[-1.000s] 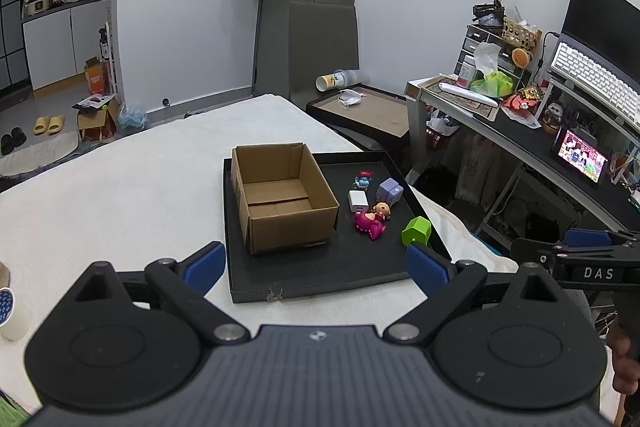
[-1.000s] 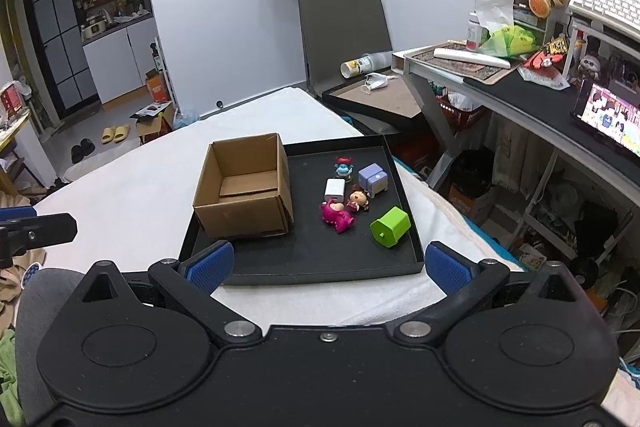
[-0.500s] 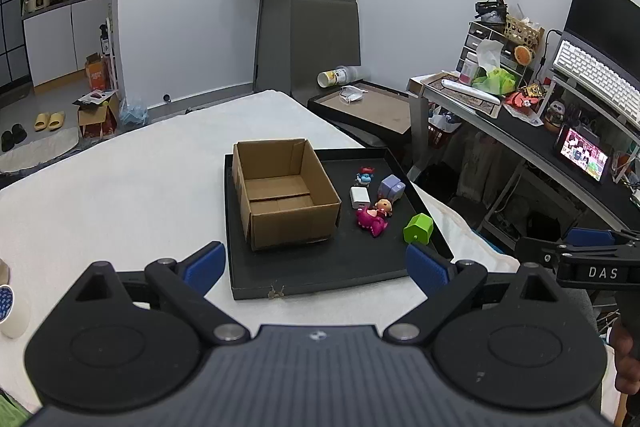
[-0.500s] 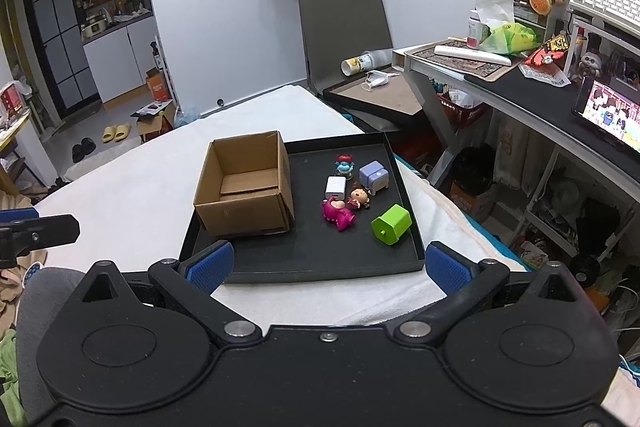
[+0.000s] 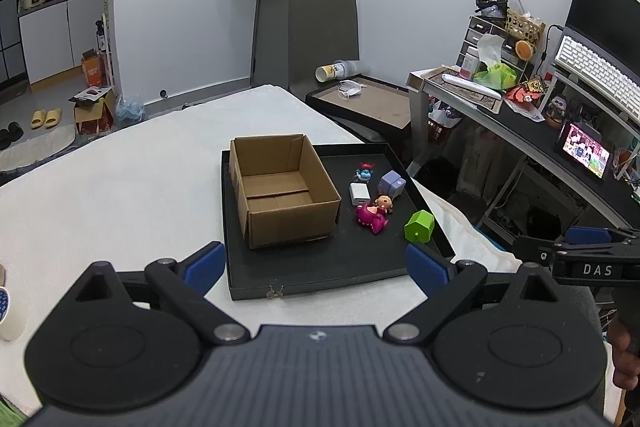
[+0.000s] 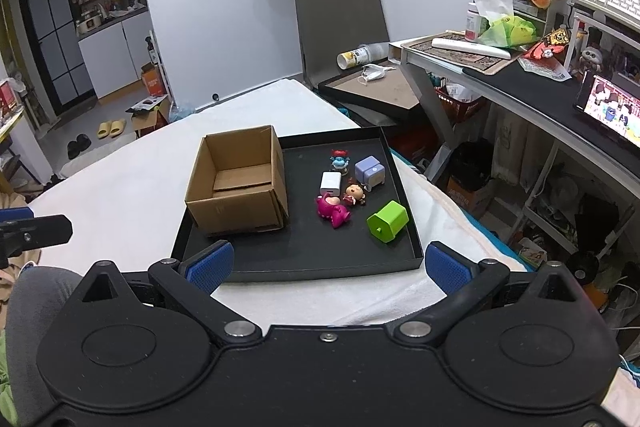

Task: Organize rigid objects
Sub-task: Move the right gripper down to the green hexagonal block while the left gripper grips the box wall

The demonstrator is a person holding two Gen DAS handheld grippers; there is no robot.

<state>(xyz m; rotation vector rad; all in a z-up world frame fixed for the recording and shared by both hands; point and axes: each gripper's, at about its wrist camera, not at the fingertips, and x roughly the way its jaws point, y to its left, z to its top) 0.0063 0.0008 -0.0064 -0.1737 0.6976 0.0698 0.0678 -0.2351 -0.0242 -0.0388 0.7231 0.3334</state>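
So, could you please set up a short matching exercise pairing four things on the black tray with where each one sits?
Things:
1. cardboard box
2. green block
3. blue figure
4. pink toy

Places:
A. farthest back of the small things, just beyond the white charger
B. on the left part of the black tray, open and with nothing in it
C. nearest the tray's right wall, lying tipped
D. between the box and the green block, right in front of the charger

Pairs: 1-B, 2-C, 3-A, 4-D
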